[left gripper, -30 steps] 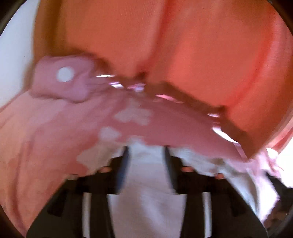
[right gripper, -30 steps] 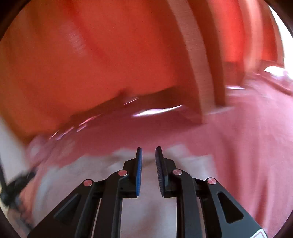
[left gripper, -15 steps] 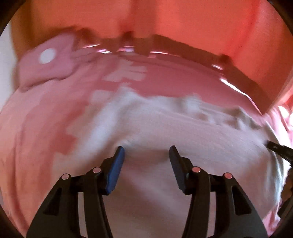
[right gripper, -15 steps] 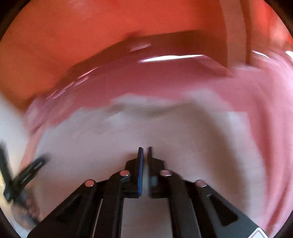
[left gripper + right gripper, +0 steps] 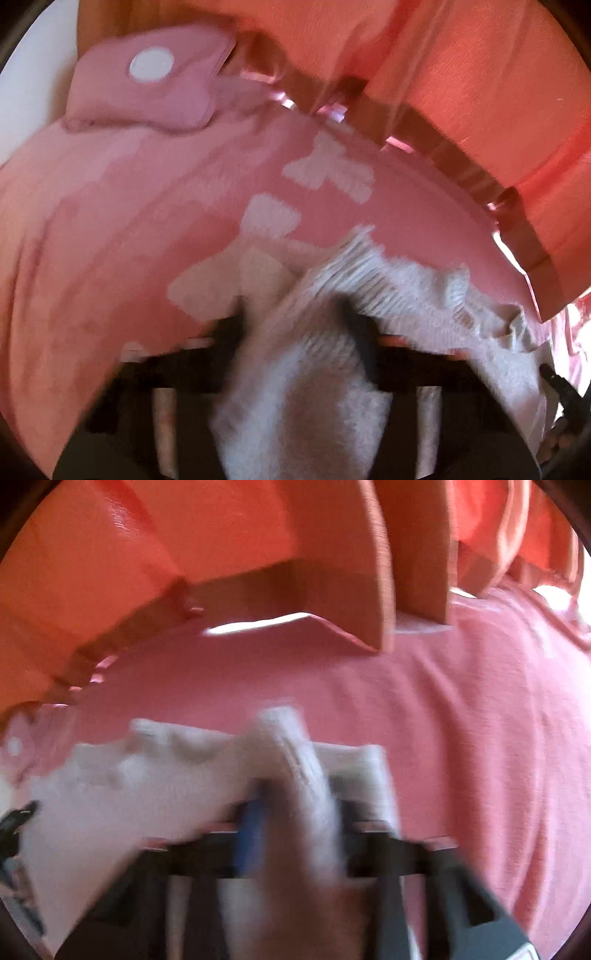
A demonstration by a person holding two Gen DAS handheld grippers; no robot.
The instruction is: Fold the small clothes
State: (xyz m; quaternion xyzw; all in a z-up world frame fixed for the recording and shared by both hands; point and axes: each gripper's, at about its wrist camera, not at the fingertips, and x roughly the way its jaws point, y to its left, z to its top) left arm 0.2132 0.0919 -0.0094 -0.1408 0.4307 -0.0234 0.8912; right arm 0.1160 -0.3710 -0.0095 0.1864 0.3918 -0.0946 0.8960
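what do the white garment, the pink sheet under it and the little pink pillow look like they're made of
White garment: likely soft knit or fleece, matt; ribbed lines along its raised edge and a fuzzy nap.
Pink sheet: probably woven cotton, matt, with paler printed patches; it lies in soft creases.
Pink pillow: seemingly a plush, stuffed fabric with a white dot; blur leaves the weave open.

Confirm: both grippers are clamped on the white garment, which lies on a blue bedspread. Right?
Not quite. The bedspread is pink with pale patches, not blue; both wrist views show it. The rest holds: the left gripper, whose jaws have just been closing, and the right gripper each have a bunched fold of the white garment pinched between their fingers.
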